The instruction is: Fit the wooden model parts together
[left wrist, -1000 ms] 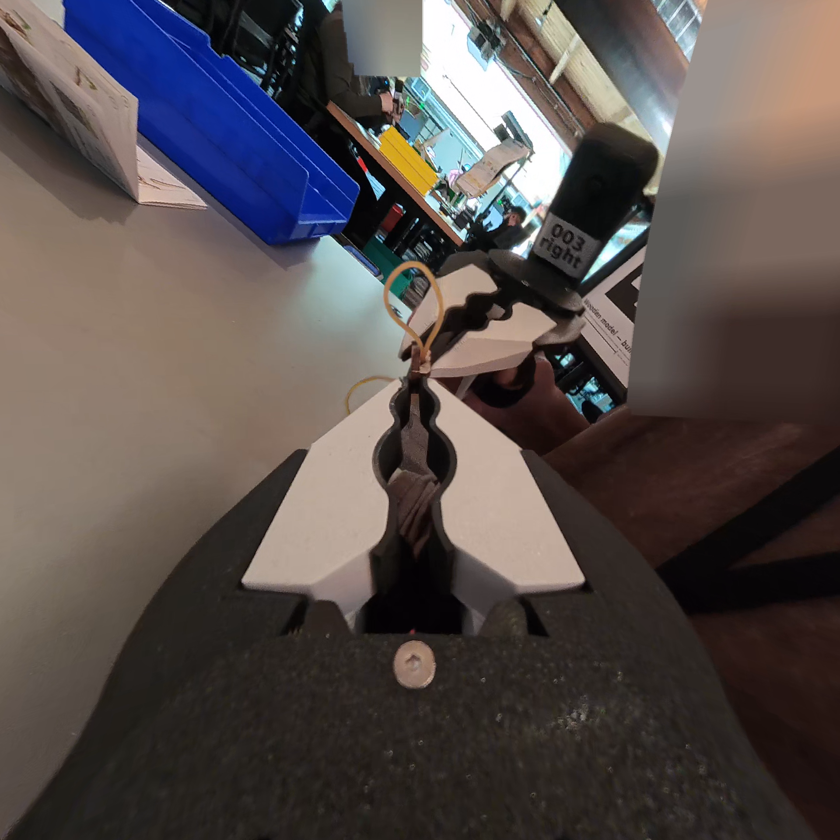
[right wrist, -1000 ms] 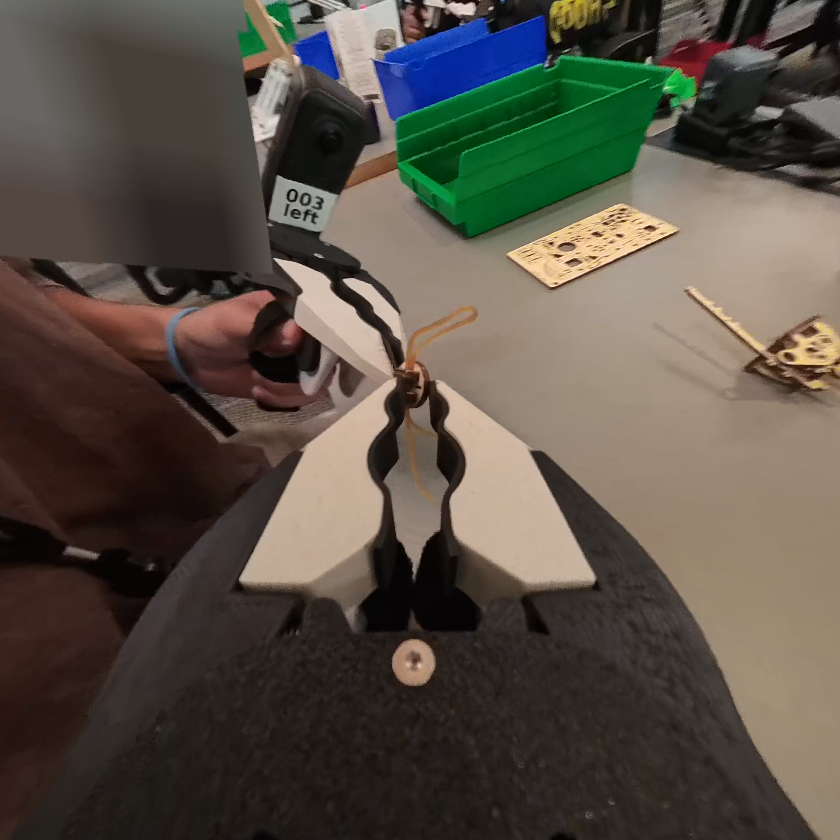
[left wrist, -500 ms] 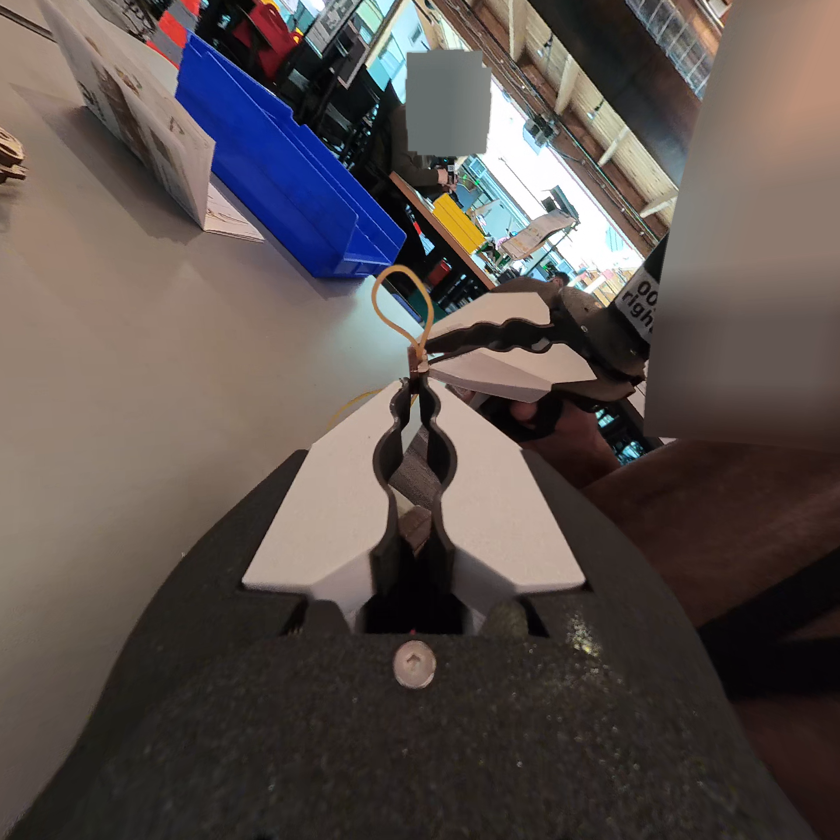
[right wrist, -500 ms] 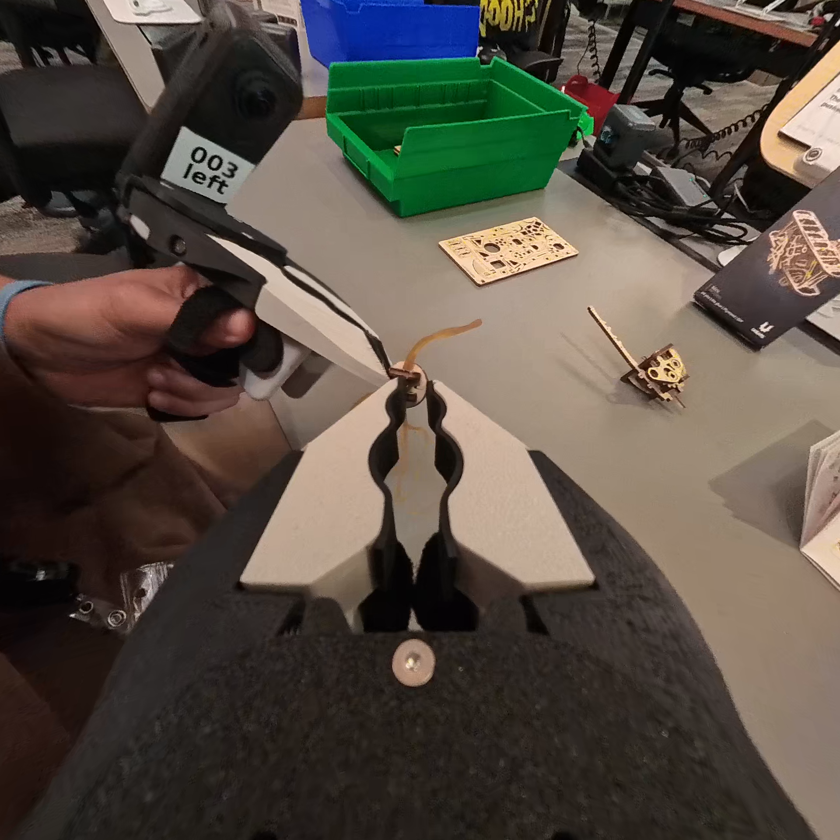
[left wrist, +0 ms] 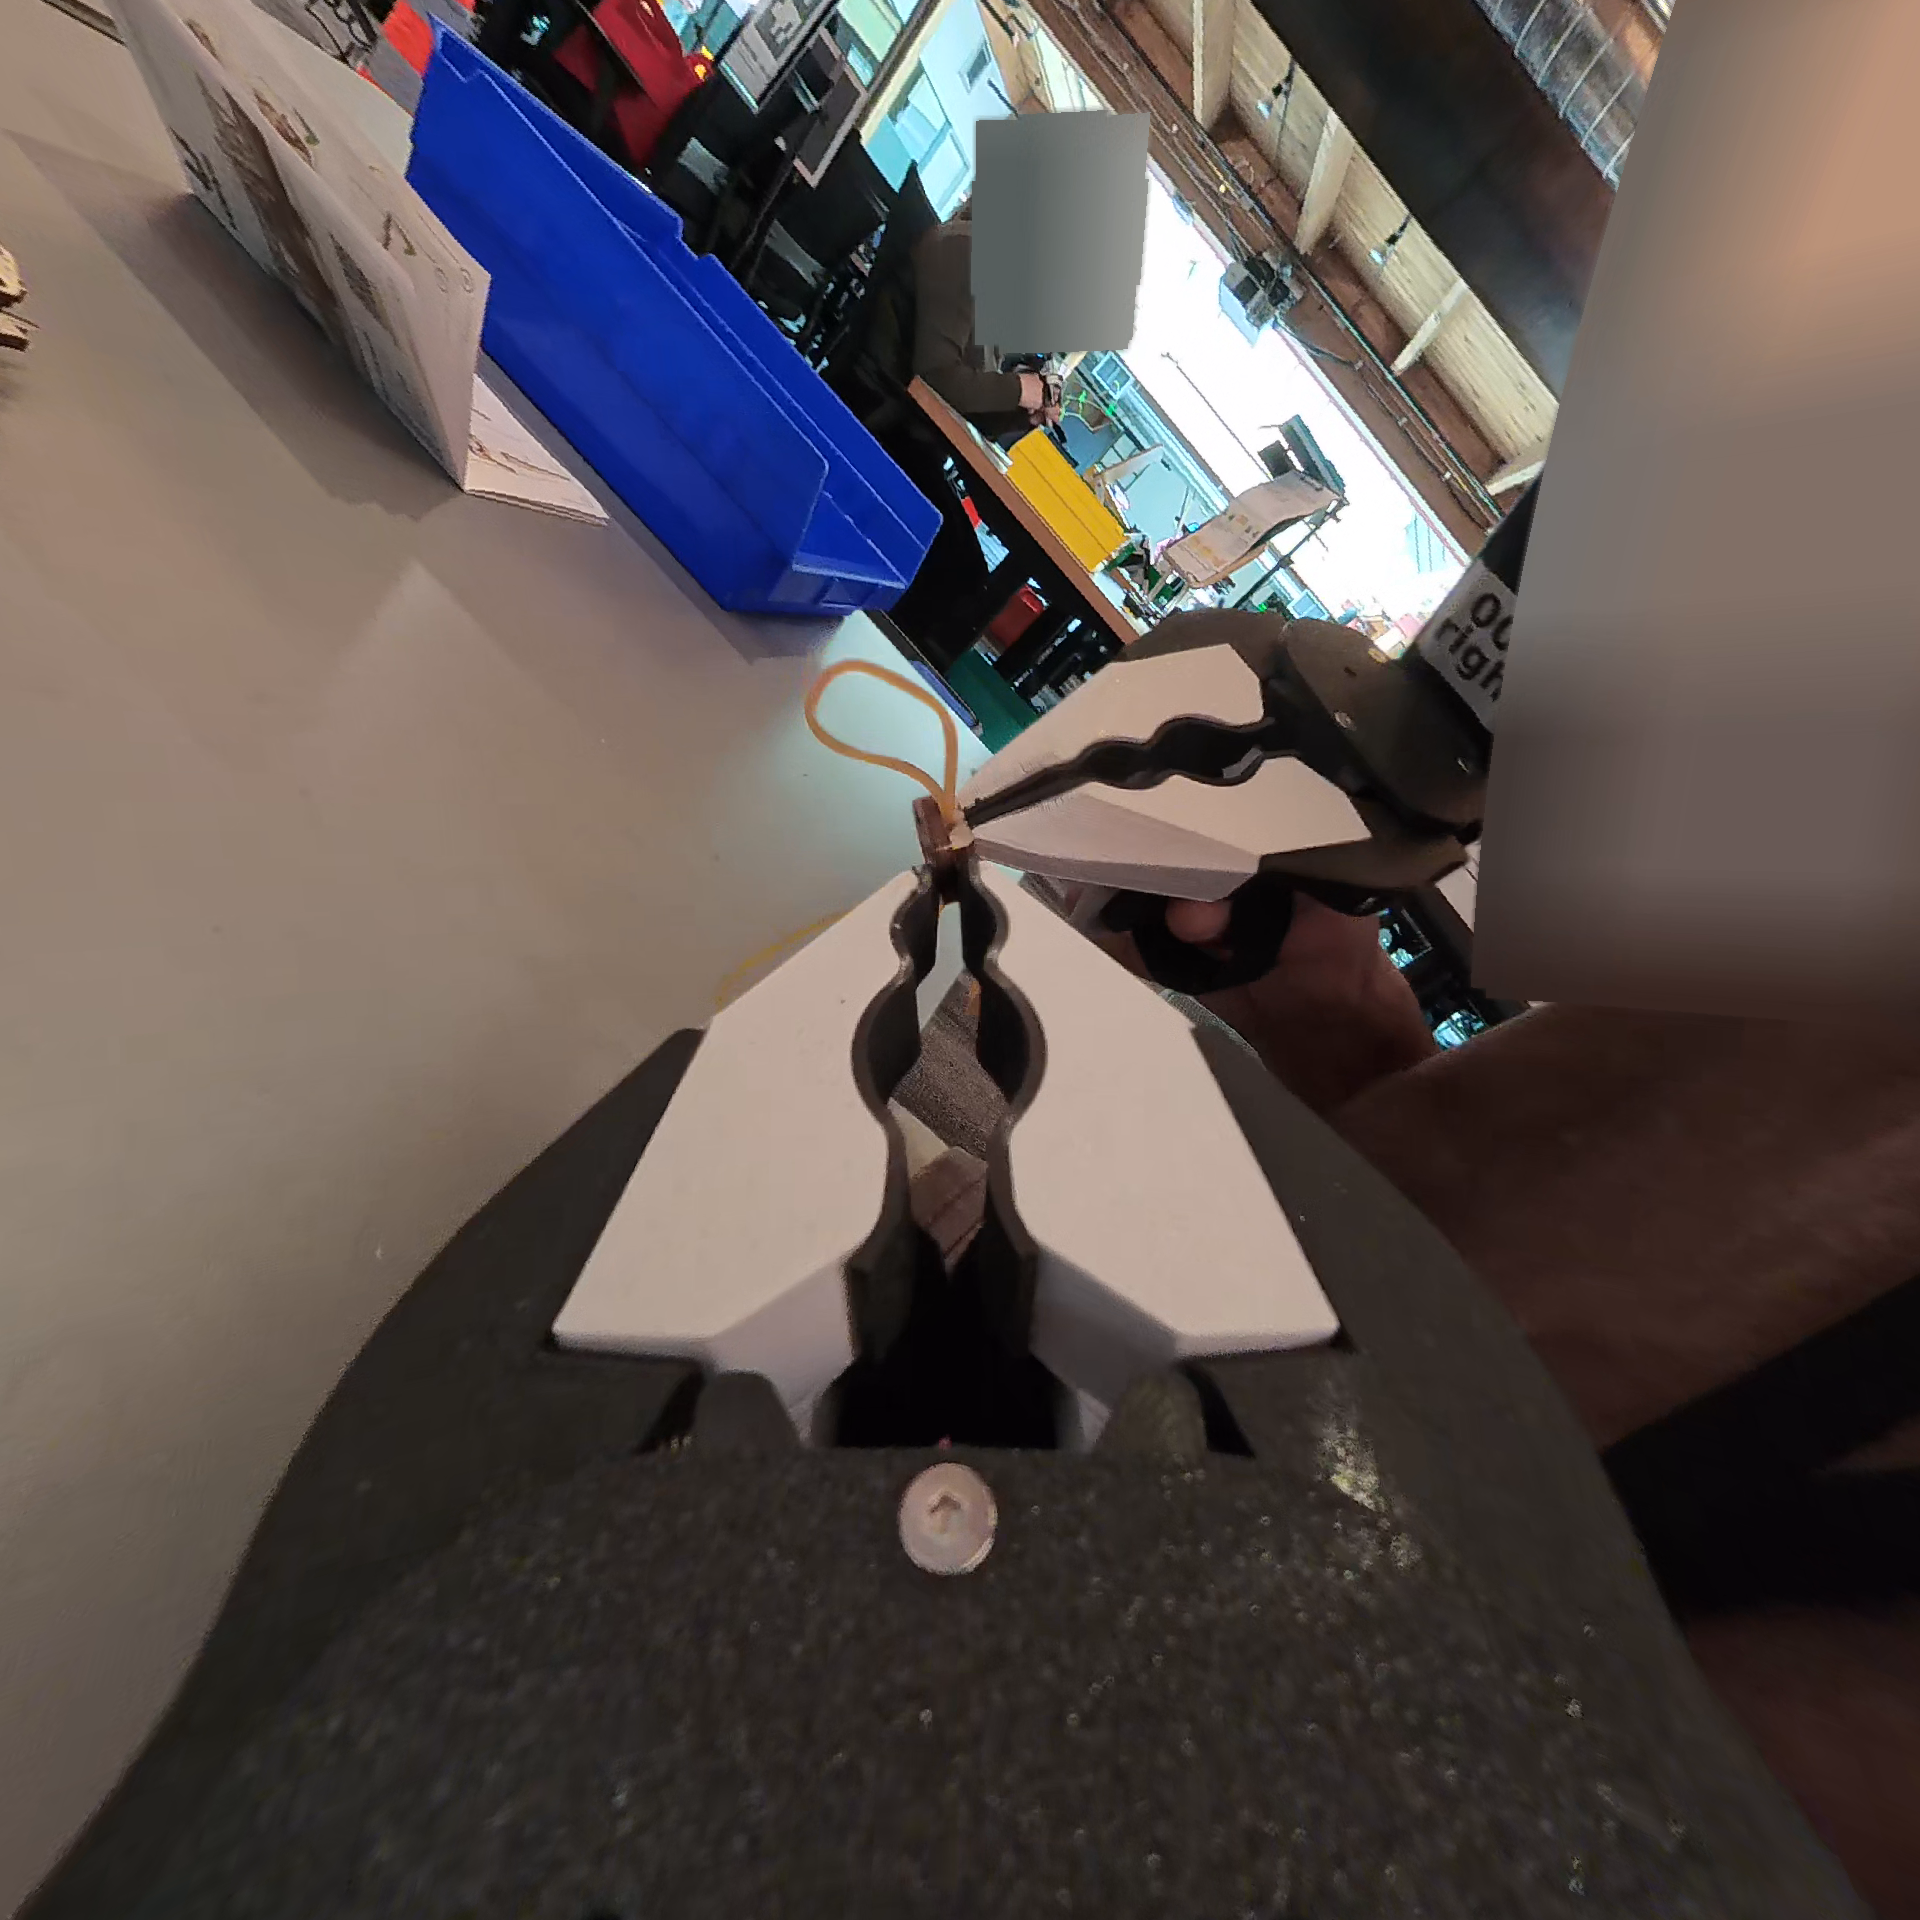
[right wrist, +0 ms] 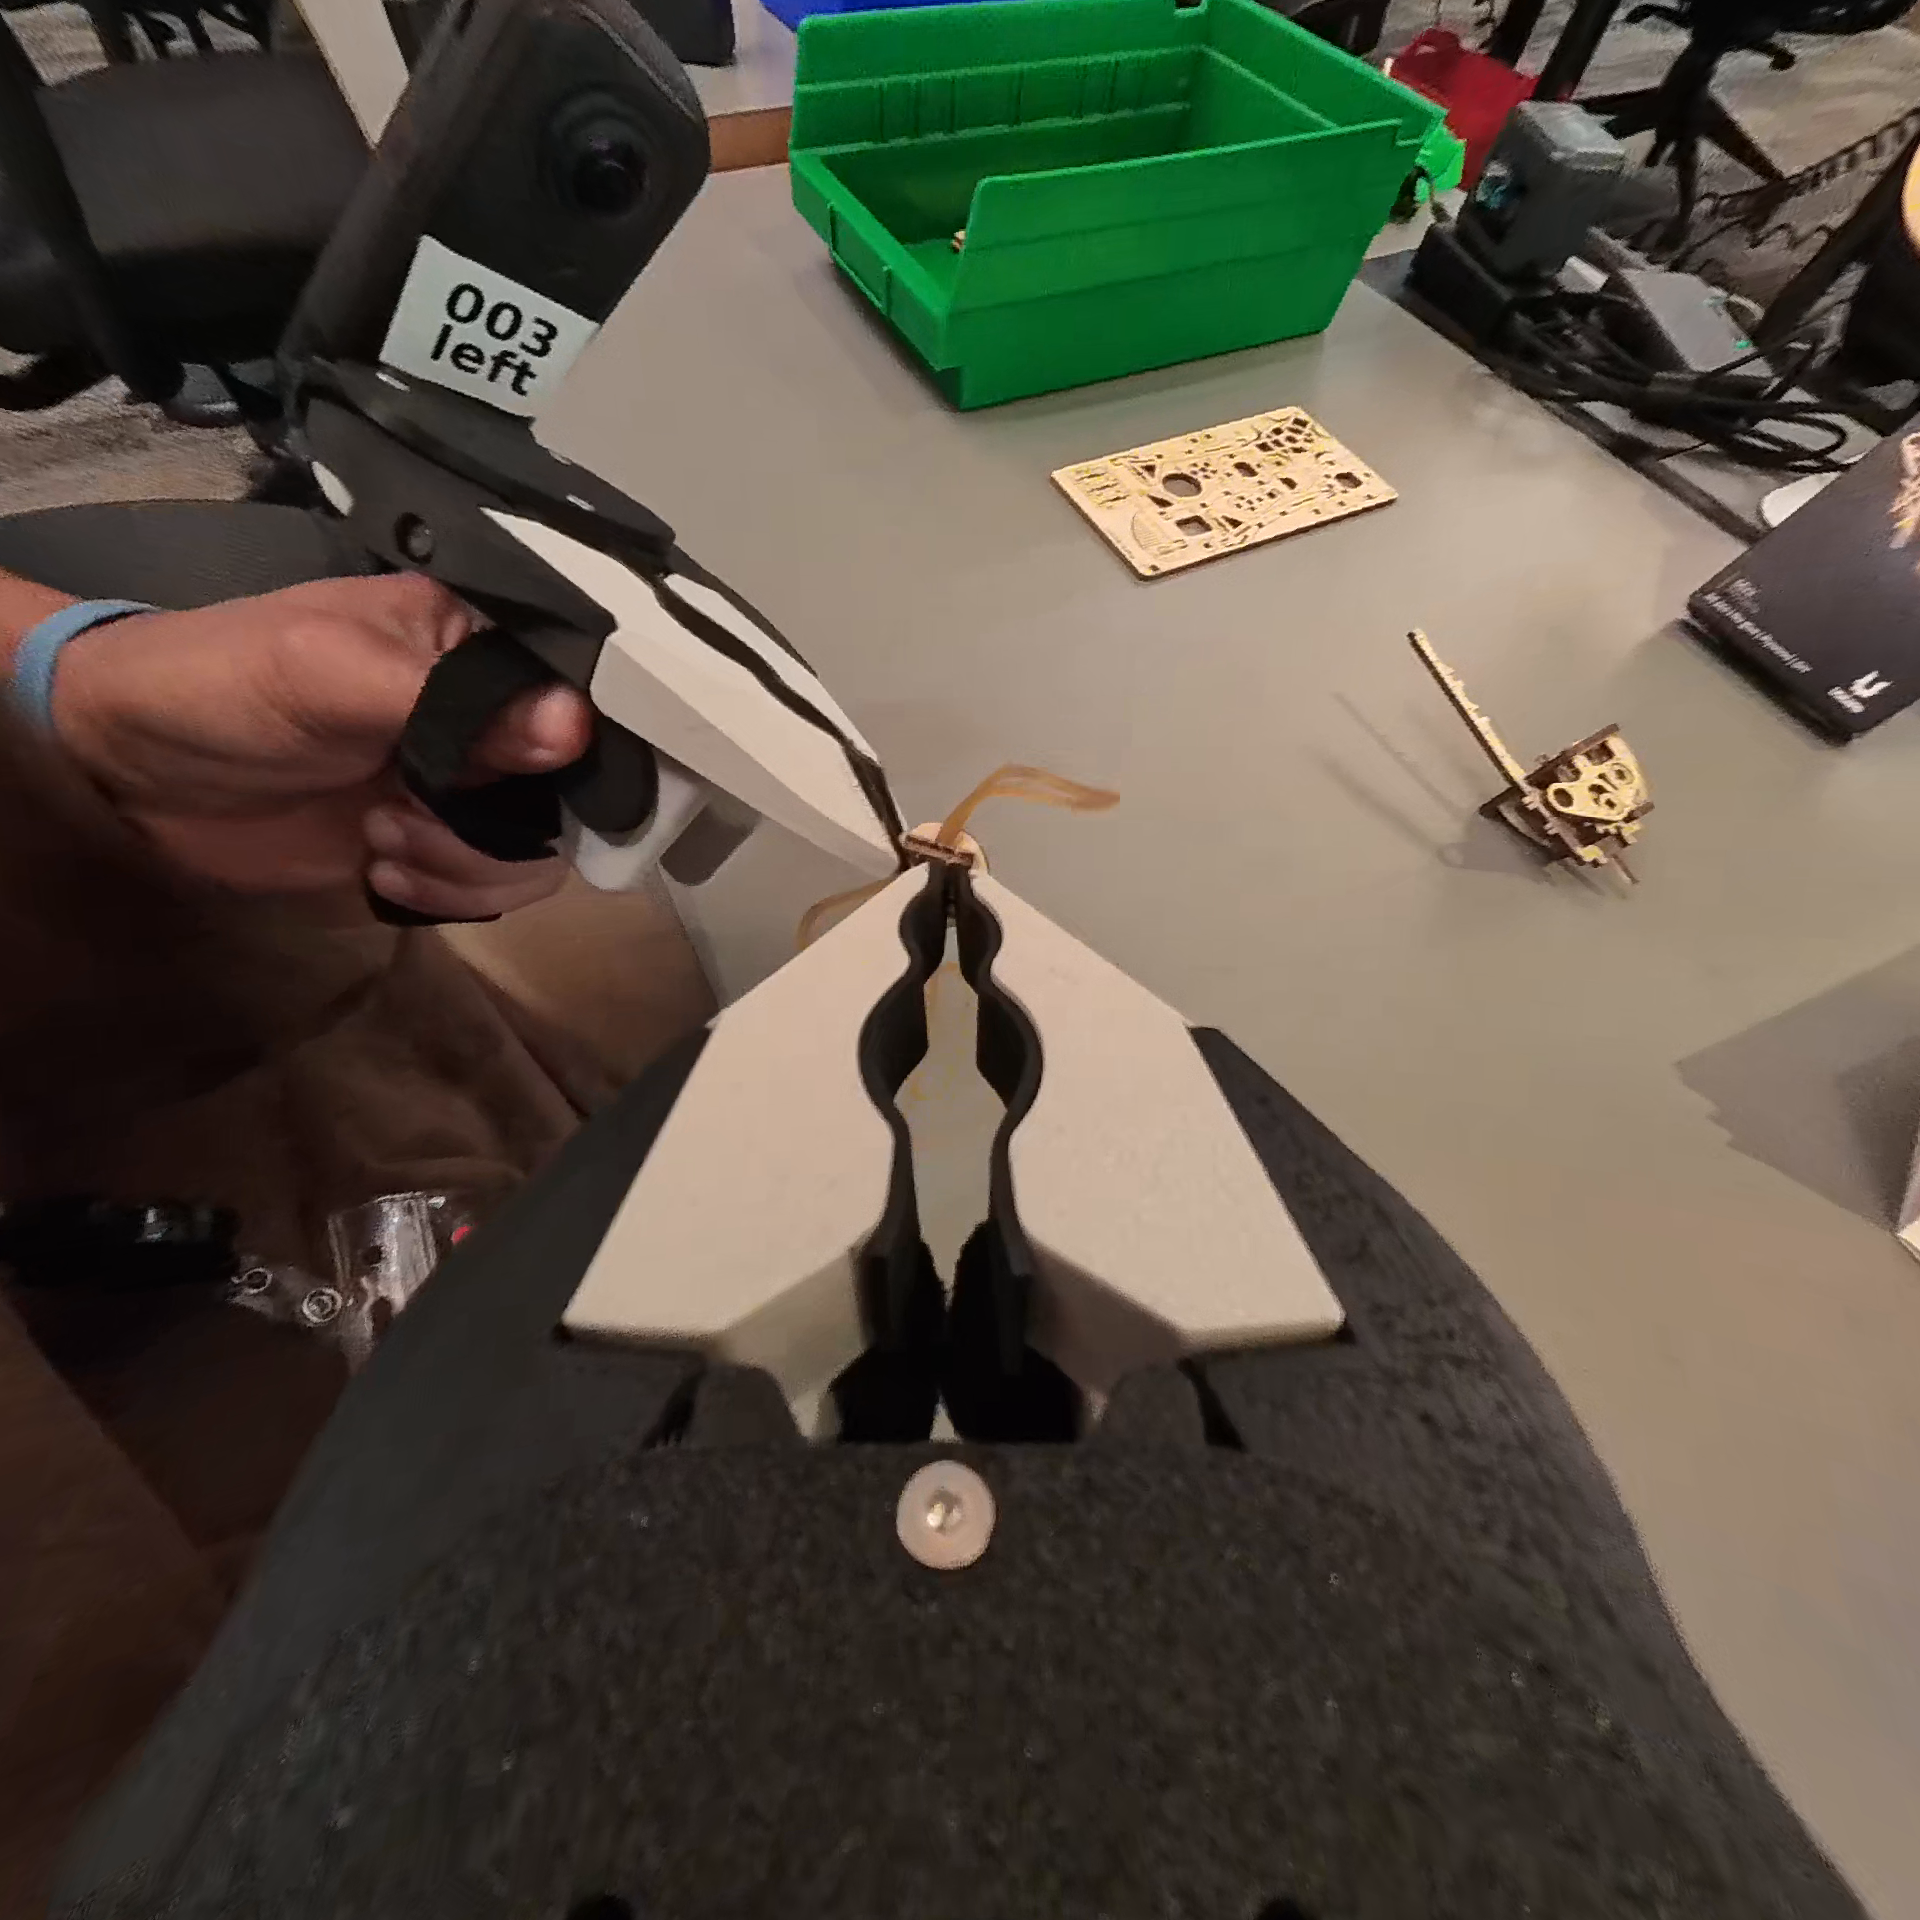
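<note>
Right wrist view: left gripper [right wrist: 902, 844] has swung lower, both grippers' fingers still pinched on the small wooden part [right wrist: 940, 844] with rubber band [right wrist: 1039, 792]; fitting ongoing.

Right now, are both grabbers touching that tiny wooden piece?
Touching. Right wrist view shows the left gripper and right gripper tips pinching the small wooden piece.

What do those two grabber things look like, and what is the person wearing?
Both the left gripper and right gripper have pale wedge-shaped fingers lined with wavy black pads, black bodies, and a camera bearing a white label. The person wears brown clothing and a light blue wristband.
</note>
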Demonstrator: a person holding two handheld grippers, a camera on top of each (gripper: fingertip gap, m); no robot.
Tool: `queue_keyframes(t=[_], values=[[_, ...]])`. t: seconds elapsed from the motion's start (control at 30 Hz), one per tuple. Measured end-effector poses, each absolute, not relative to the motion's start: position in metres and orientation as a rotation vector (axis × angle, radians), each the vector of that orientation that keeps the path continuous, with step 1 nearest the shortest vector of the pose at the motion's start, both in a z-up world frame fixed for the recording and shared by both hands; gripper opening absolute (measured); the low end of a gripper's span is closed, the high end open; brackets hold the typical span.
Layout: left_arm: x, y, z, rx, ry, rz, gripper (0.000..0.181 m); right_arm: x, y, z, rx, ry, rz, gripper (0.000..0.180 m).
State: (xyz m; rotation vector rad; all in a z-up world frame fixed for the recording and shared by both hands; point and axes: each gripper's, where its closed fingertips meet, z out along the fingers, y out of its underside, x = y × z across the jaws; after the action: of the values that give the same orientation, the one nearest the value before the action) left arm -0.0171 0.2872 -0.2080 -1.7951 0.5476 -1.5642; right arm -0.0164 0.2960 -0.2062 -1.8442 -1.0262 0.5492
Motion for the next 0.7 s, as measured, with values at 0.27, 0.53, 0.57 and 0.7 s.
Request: queue_keyframes(t=[0.27,0.53,0.57,0.7], values=[[-0.015,0.29,-0.211,-1.813,0.58,-1.522,0.001,-0.013,0.298,-0.209,-1.852,-1.029,0.49,0.0],[-0.017,0.293,-0.215,-1.839,0.607,-1.486,0.001,-0.002,0.302,-0.207,-1.859,-0.998,0.491,0.0],[-0.018,0.294,-0.216,-1.84,0.592,-1.5,0.001,0.001,0.303,-0.205,-1.856,-0.983,0.496,0.0],[-0.02,0.294,-0.216,-1.842,0.572,-1.522,0.001,-0.005,0.296,-0.21,-1.855,-1.054,0.521,0.0]])
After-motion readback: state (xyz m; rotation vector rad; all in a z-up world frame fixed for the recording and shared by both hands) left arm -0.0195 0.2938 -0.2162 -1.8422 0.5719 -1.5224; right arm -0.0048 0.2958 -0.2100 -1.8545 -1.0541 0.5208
